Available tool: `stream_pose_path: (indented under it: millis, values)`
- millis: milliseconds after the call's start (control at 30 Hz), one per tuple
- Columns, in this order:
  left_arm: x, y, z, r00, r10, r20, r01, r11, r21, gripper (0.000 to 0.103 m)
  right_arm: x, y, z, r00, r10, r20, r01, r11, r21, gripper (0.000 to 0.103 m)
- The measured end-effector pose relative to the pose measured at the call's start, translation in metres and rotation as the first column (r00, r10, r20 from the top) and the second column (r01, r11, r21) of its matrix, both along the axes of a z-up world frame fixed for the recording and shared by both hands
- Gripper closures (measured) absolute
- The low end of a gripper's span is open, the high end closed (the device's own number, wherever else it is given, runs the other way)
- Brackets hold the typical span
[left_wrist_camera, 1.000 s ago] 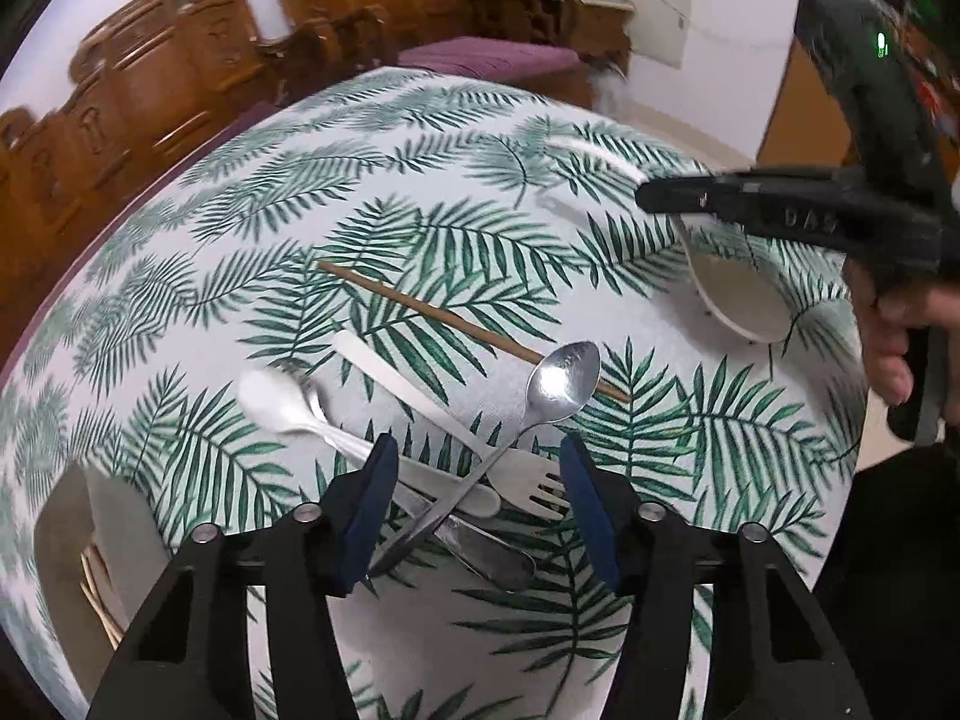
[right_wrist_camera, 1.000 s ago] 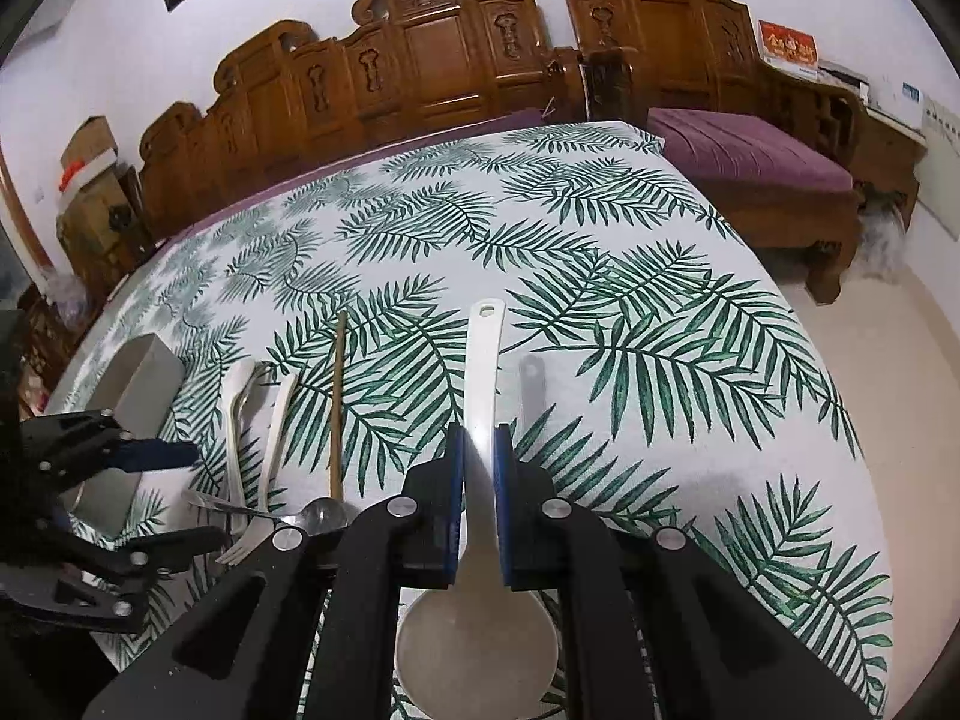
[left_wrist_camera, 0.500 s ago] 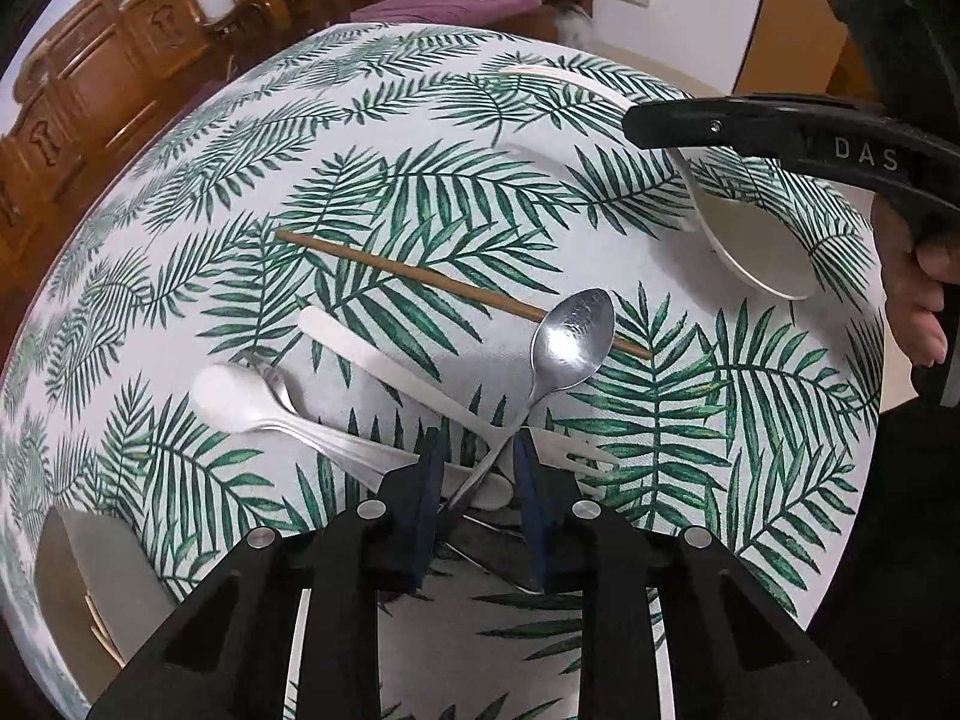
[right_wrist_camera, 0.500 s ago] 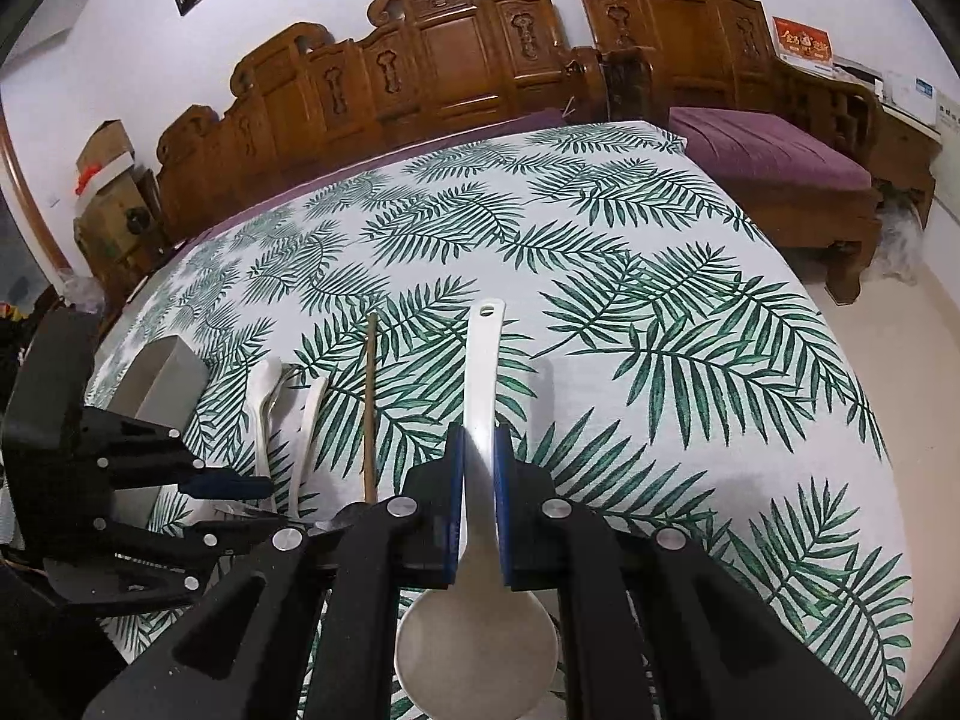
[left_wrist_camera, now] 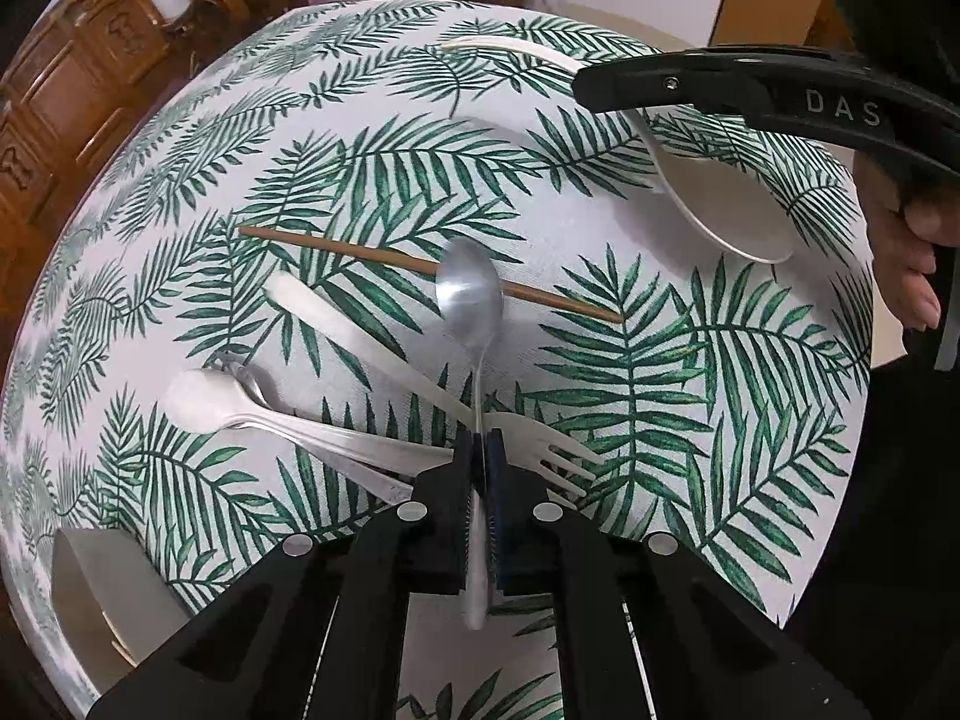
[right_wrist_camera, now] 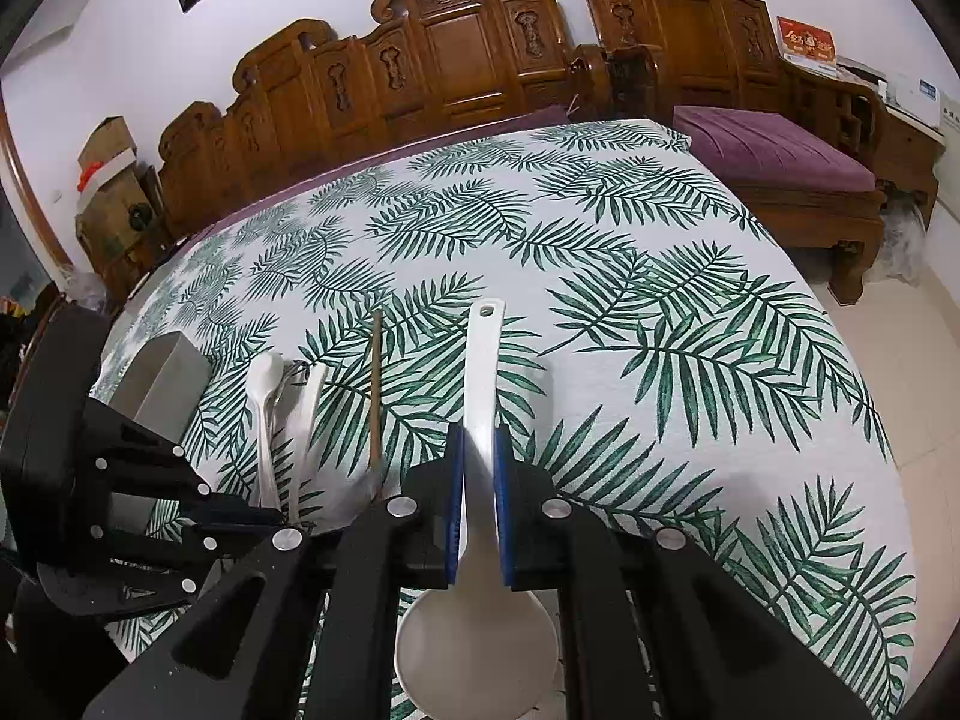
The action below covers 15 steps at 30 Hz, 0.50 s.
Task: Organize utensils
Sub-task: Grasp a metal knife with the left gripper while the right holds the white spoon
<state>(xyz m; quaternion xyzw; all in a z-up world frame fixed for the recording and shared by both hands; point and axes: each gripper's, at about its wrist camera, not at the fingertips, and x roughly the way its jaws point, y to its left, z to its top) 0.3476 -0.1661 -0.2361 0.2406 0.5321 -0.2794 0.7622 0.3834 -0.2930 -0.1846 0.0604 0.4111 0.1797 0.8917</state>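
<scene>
Steel spoon in left claw, nr table edge.

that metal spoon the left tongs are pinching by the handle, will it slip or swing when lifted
The metal spoon looks polished and thin-handled, so it may well slip or pivot between the left tongs. They grip partway along the handle with the bowl far out front, so the bowl will probably droop. It looks rigid, so bending is unlikely.

Home living room: carved wooden sofas
</scene>
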Motion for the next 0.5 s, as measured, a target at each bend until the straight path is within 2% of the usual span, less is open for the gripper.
stream_pose_path:
  millis: [200,500]
  values:
    - [0.001,0.013,0.003,0.996,0.093,0.010,-0.092,0.994,-0.056,0.103,0.000,0.002,0.000,1.000,0.012,0.000,-0.012,1.000,-0.005,0.092]
    - [-0.005,0.033,0.020,0.979,0.203,0.032,-0.197,0.970,-0.140,0.103,-0.002,0.014,0.001,0.999,0.038,0.005,-0.038,0.999,-0.014,0.092]
